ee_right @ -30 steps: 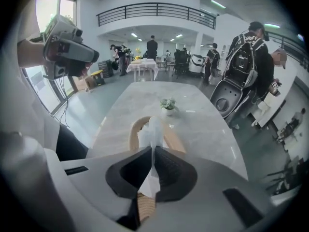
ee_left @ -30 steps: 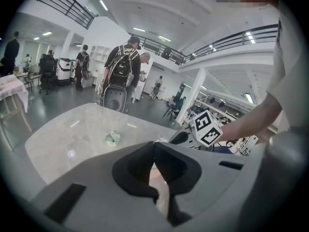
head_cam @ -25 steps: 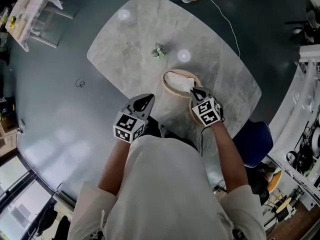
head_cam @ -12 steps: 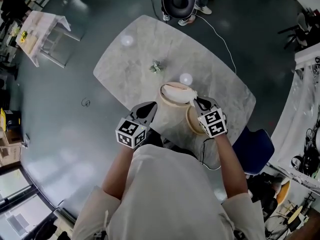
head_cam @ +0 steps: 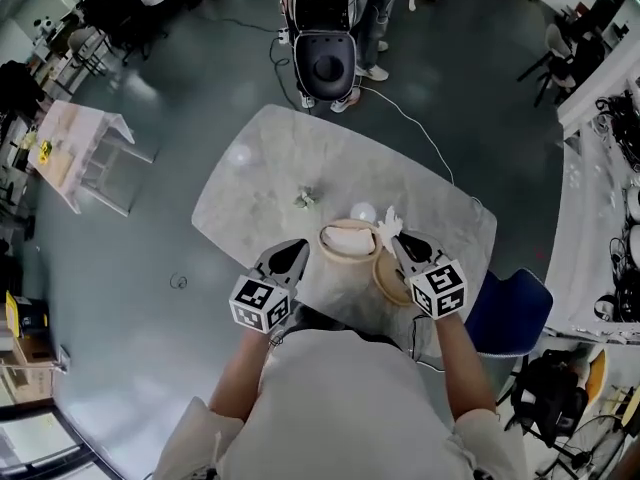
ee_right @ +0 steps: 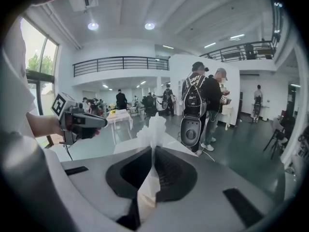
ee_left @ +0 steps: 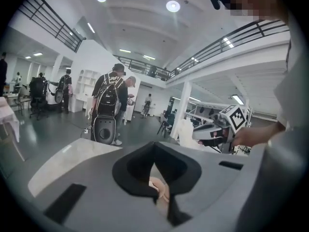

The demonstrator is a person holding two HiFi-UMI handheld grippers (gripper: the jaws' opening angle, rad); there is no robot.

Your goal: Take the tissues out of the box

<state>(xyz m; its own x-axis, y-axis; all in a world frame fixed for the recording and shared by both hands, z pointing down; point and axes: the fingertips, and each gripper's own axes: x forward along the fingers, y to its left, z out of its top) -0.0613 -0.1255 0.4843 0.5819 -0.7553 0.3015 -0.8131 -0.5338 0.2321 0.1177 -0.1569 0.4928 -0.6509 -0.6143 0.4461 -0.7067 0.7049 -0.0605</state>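
The right claw (head_cam: pixel 392 238) is shut tight on a white tissue (head_cam: pixel 388 218), right by the round box (head_cam: pixel 345 256) on the worktop (head_cam: pixel 260 183). The left claw (head_cam: pixel 297 247) is closed too; it is near the box.

Bright overhead lighting (fisheye-warped edges)

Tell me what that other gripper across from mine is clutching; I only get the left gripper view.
Observer: The right gripper is shut on a white tissue.
Operator: Where's the box?
Observer: The head view shows a round box on a marble table, with more tissues in its top.
Operator: Is my gripper touching it?
Observer: No. From above, the left gripper shows left of the box, with bare table between them.
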